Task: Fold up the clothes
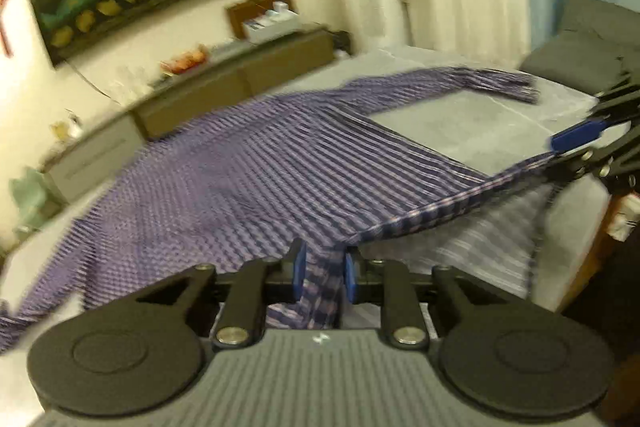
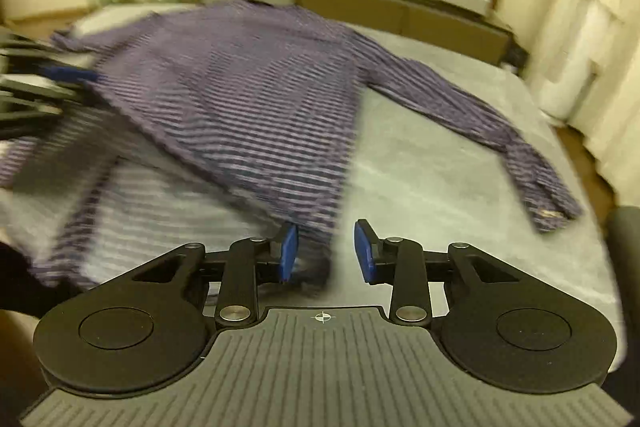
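My left gripper [image 1: 325, 269] pinching the hem of the purple striped long-sleeved shirt [image 1: 240, 163], cloth spread across the grey bed [image 1: 480, 123] toward twelve o'clock, my right gripper [image 2: 326, 253] standing open, shirt edge lying between its blue pads [image 2: 289, 251], apparently unpinched.

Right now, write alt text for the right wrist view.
A purple striped long-sleeved shirt lies spread on a grey bed, its near hem between the open blue pads of the right gripper, which do not pinch it. The left gripper reaches in from the left edge, blurred.
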